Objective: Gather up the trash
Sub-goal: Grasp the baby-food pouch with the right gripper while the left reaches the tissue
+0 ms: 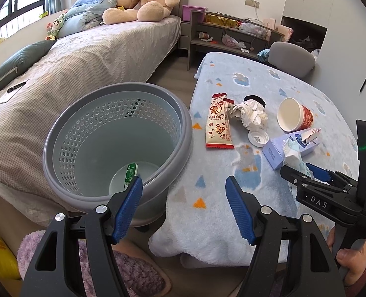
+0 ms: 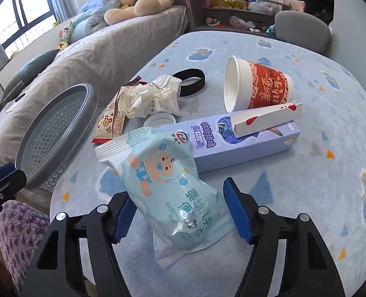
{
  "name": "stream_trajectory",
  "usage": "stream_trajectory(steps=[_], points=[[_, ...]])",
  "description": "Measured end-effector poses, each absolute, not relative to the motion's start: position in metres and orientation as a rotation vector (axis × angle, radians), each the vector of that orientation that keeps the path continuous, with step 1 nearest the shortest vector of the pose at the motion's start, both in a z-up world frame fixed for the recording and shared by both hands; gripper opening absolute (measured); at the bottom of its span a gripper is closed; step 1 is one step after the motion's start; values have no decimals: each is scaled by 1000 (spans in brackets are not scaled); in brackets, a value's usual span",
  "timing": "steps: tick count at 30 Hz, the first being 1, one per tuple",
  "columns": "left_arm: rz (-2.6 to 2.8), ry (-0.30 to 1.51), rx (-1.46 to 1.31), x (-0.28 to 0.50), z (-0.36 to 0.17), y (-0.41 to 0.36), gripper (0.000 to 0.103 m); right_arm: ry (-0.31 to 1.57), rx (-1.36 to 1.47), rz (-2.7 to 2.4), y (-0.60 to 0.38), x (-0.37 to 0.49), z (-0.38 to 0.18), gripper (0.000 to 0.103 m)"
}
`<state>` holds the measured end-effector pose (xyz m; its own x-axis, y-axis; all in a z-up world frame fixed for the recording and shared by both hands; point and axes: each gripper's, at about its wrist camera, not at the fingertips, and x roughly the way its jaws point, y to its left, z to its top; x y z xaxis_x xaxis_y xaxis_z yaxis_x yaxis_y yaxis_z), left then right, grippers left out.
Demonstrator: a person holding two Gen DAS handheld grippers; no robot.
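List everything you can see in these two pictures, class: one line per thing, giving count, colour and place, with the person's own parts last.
bin: one, grey, beside the table, a green wrapper inside
table cover: one, pale blue, patterned
wipes packet: one, light blue, between the right gripper's jaws
box: one, lilac, lying behind the packet
paper cup: one, red and white, tipped over
crumpled paper: one, white, mid-table
snack wrapper: one, red and white, near the bin
black band: one, behind the paper
teddy bear: one, tan, on the bed
left gripper: black and blue, open, empty
right gripper: black and blue, around the packet
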<state>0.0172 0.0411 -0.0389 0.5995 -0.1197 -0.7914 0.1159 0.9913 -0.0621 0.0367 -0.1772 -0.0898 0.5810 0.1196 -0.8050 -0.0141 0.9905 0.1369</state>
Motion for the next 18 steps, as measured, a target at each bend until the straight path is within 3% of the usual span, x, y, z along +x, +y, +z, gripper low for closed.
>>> stream_trajectory(steps=[18], points=[[-181, 929, 15, 19, -42, 24, 67, 893, 214, 54, -206, 0, -68, 58]])
